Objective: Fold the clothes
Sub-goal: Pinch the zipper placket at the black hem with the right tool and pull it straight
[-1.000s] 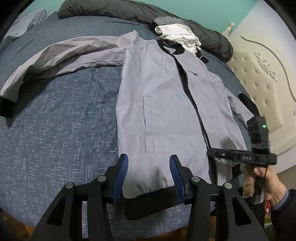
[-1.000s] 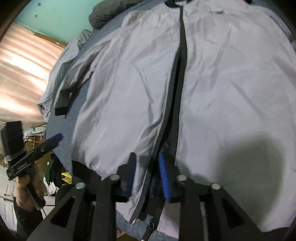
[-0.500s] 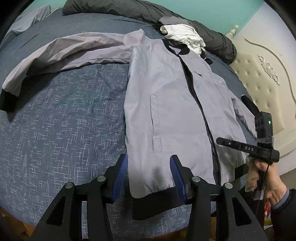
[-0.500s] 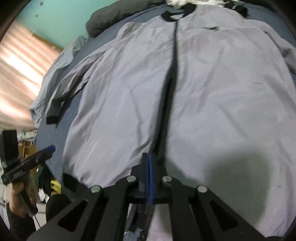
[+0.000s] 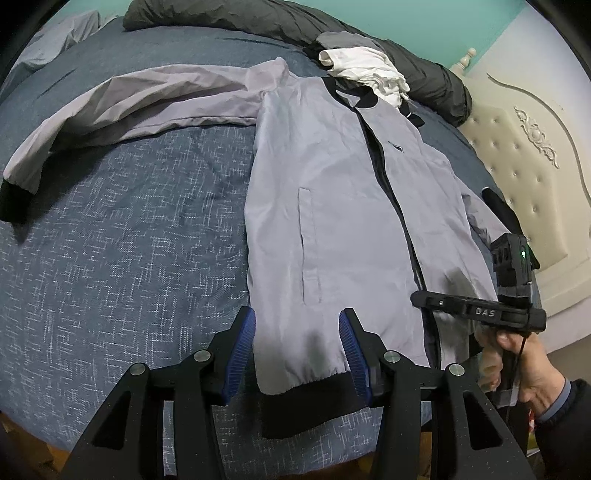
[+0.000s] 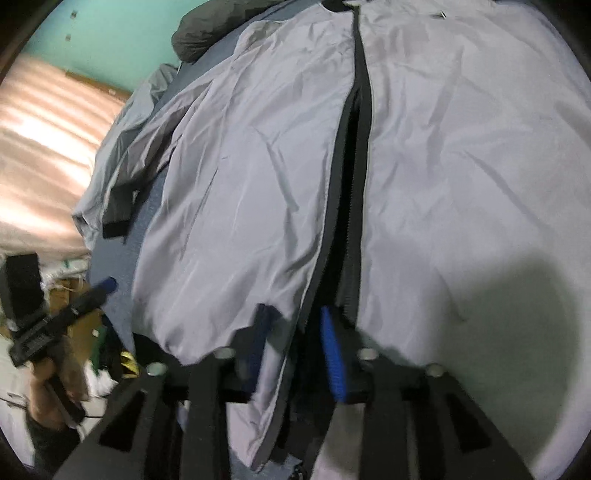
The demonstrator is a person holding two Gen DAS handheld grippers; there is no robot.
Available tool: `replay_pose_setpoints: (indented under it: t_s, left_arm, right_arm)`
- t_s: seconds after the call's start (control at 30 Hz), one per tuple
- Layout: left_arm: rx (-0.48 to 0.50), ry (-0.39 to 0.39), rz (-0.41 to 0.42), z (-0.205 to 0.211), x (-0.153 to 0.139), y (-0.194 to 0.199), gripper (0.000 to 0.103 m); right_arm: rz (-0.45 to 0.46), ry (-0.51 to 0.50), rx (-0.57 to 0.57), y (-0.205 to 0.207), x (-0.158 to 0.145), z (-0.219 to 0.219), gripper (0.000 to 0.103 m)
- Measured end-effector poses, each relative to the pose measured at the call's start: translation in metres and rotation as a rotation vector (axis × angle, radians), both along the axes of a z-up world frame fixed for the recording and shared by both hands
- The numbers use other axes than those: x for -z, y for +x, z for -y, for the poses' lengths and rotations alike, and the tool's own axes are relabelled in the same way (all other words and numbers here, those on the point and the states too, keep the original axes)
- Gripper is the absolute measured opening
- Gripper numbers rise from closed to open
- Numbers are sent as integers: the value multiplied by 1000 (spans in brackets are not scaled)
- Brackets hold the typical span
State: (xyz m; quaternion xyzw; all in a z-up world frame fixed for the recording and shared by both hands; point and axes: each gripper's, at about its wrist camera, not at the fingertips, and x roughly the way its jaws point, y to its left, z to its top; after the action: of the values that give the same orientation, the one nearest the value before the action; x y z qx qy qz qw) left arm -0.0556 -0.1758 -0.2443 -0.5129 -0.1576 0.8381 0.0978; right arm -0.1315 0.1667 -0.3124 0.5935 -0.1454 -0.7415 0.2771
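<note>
While the grey jacket (image 5: 332, 206) lies face up and spread flat on the bed (image 5: 122, 258), filling the middle of the left wrist view, we see its black zip (image 5: 391, 206) run from the collar near the top down to the black hem band (image 5: 306, 402) at the bottom of the frame. One sleeve (image 5: 122, 99) stretches out toward the upper left, ending in a black cuff at the left edge. The other sleeve runs down the right side of the frame, partly hidden behind the second tool.

Our left gripper (image 5: 297, 350) is released, its blue-padded fingers (image 5: 242, 349) spread wide on either side of the jacket's lower left corner, just above the hem band; whether the pads touch the cloth we cannot tell.

Our right gripper (image 6: 295, 350) shows at the bottom of the right wrist view, also released, with one blue pad to the left of the zip's open lower end and the other to its right. The picture is blurred there, and contact with the fabric is unclear. The two front panels (image 6: 461, 184) part slightly along the zip in this view.

Our right hand (image 5: 517, 365) holds the black handle at the lower right of the left wrist view; our left hand (image 6: 48, 384) appears blurred at the lower left of the right wrist view.

Further out, a white garment (image 5: 365, 70) sits just above the collar, against a dark quilt (image 5: 295, 22) along the top. A cream padded headboard (image 5: 528, 155) stands at the right, under a teal wall (image 5: 424, 22).
</note>
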Motion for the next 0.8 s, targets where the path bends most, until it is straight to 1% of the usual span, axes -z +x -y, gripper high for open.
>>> replay_pose_setpoints:
  t_s: [0.1,0.13,0.23,0.33,0.4,0.47,0.53,0.6,0.63,0.67,0.73,0.8]
  left_arm:
    - [-5,-1,3,2,0,-1,51]
    - [-6,0,3,2,0,-1,51]
    - [-5,1,2,3,0,-1,51]
    - [-3,2,1,3,-1,-1,51]
    - [-2,3,-2,2,-2,-3,51]
    - [4,0,-2,-1,-2,-5,51]
    - [10,-4,0,-4,-1,-7,51]
    - [15,-11,7,-6,1,-10,51]
    - [13,-12,11,-6,3,-12,51]
    - [10,-13,15,-5,6,-14,51]
    - [2,-10,27,-6,10,-17,51]
    - [2,-5,34,-9,13,-19,51]
  right_arm:
    - [-25,17,-8,1,-4,1,5]
    - [-34,23,-11,1,-5,1,4]
    - [-58,40,-18,2,-8,1,3]
    - [-59,54,6,-2,-11,-5,3]
    - [-45,59,12,-2,-9,-6,3]
    - [-26,60,-21,-1,-7,-2,3]
    - [-24,74,-31,0,-6,-1,4]
    - [-21,71,-6,1,-9,-2,5]
    - [-29,74,4,1,-12,-3,5]
    - [-56,85,10,3,-19,-2,6]
    - [-121,85,-10,5,-31,-1,6]
    - [-141,73,-35,4,-34,5,6]
